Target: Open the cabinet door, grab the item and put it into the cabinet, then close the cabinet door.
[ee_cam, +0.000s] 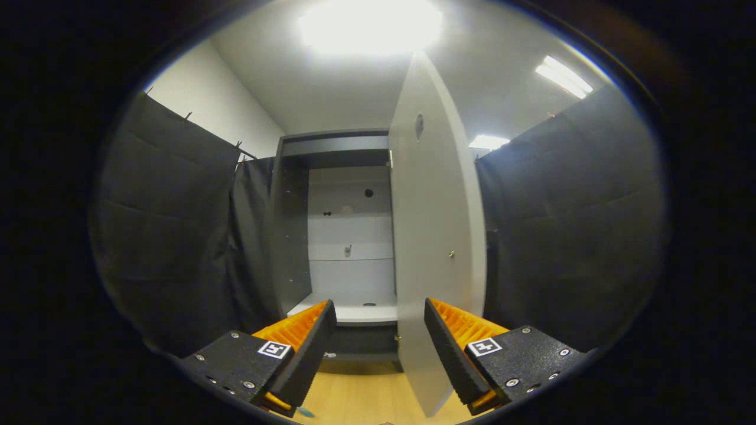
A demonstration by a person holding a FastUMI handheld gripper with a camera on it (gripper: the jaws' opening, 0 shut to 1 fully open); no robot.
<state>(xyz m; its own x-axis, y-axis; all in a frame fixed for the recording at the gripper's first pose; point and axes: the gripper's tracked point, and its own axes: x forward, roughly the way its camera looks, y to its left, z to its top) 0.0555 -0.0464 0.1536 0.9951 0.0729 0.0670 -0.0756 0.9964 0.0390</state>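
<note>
A tall grey cabinet (331, 177) stands straight ahead, beyond the fingers. Its white door (434, 236) is swung wide open toward me, edge-on, with a small knob (451, 254) on its face. The door's lower edge reaches down between my fingers, nearer the right one. Inside, the white back wall and the white bottom shelf (360, 310) show, with nothing resting on the shelf. My gripper (380, 345) is open, its black and orange fingers (307, 348) apart and holding nothing. A small teal scrap (305, 412) peeks from under the left finger on the wooden floor.
Black cloth walls (177, 236) close in on both sides of the cabinet. A light wooden floor (366, 395) lies below the fingers. Bright ceiling lights (372, 23) glare overhead.
</note>
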